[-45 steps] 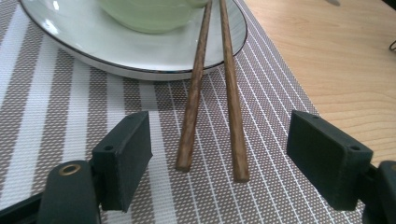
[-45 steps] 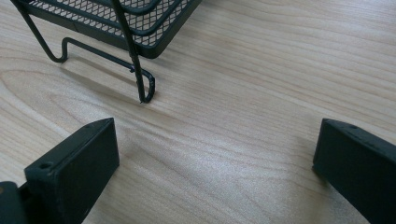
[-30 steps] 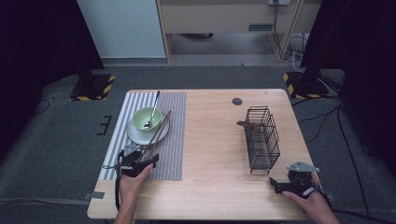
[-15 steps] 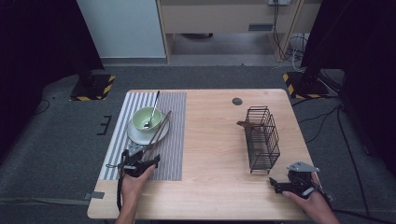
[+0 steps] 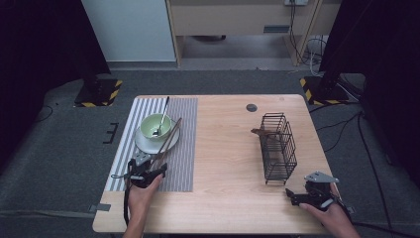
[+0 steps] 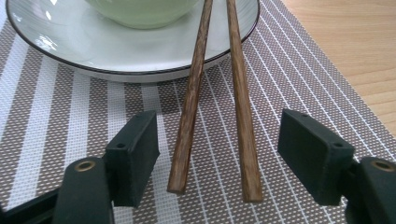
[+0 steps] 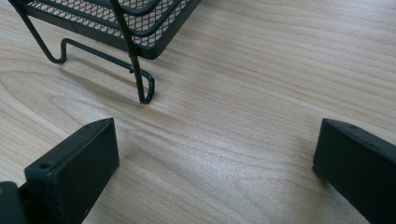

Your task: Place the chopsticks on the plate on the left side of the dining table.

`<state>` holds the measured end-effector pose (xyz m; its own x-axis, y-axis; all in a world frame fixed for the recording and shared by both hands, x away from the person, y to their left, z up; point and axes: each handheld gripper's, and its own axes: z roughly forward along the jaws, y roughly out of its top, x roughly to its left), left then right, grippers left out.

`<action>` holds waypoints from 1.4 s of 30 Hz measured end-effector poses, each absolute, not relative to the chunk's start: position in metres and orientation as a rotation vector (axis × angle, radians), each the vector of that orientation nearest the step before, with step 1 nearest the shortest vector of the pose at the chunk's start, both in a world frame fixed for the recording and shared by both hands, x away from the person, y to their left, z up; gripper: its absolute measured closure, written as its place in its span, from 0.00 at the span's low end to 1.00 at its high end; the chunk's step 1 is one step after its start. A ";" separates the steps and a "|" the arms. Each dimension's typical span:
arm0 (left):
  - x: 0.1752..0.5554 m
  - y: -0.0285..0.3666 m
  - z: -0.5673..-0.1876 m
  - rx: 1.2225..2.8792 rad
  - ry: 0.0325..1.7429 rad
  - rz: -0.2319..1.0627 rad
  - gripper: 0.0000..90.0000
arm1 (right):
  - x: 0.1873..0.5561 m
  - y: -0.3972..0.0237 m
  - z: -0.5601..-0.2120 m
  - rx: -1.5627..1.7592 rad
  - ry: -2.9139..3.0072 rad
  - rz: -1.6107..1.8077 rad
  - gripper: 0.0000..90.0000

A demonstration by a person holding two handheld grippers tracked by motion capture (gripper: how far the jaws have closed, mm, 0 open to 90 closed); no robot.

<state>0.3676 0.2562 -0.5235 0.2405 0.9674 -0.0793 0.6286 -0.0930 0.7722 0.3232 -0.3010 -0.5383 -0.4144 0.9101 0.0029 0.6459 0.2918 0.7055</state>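
Note:
Two brown wooden chopsticks (image 6: 191,93) lean from the placemat up onto a white plate (image 6: 60,51) that holds a pale green bowl (image 5: 156,126) with a spoon (image 5: 162,115) in it. My left gripper (image 6: 223,161) sits low on the mat with both chopstick ends between its jaws. The jaws have just been closing, but a gap remains on each side and the pads (image 6: 133,158) touch neither stick. In the high view the left gripper (image 5: 148,173) lies at the near end of the chopsticks (image 5: 166,144). My right gripper (image 5: 293,197) rests open on the bare wood, with nothing between its jaws (image 7: 215,163).
A grey striped placemat (image 5: 183,148) covers the table's left part. A black wire basket (image 5: 277,146) stands at the right, a brown item (image 5: 260,133) at its far end; its foot (image 7: 144,91) is just ahead of the right gripper. A small black disc (image 5: 251,107) lies farther back.
The left gripper's jaws look slightly narrower around the chopstick ends. Both hands stay where they were.

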 end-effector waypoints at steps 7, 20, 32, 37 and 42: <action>0.367 0.257 -0.523 1.822 1.479 0.621 0.40 | 0.323 -0.301 -0.538 1.395 2.166 0.896 0.00; 0.365 0.256 -0.519 1.838 1.466 0.656 0.65 | 0.323 -0.301 -0.538 1.396 2.165 0.896 0.00; 0.365 0.257 -0.517 1.840 1.468 0.642 0.83 | 0.323 -0.301 -0.538 1.396 2.164 0.897 0.00; 0.365 0.257 -0.518 1.831 1.472 0.655 0.73 | 0.323 -0.301 -0.538 1.396 2.164 0.897 0.00; 0.363 0.257 -0.519 1.838 1.461 0.679 0.56 | 0.323 -0.301 -0.538 1.395 2.166 0.896 0.00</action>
<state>0.3630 0.2566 -0.5189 0.2325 0.9725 -0.0152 0.6158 -0.1350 0.7763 0.3233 -0.3009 -0.5384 -0.4143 0.9101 0.0022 0.6456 0.2922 0.7055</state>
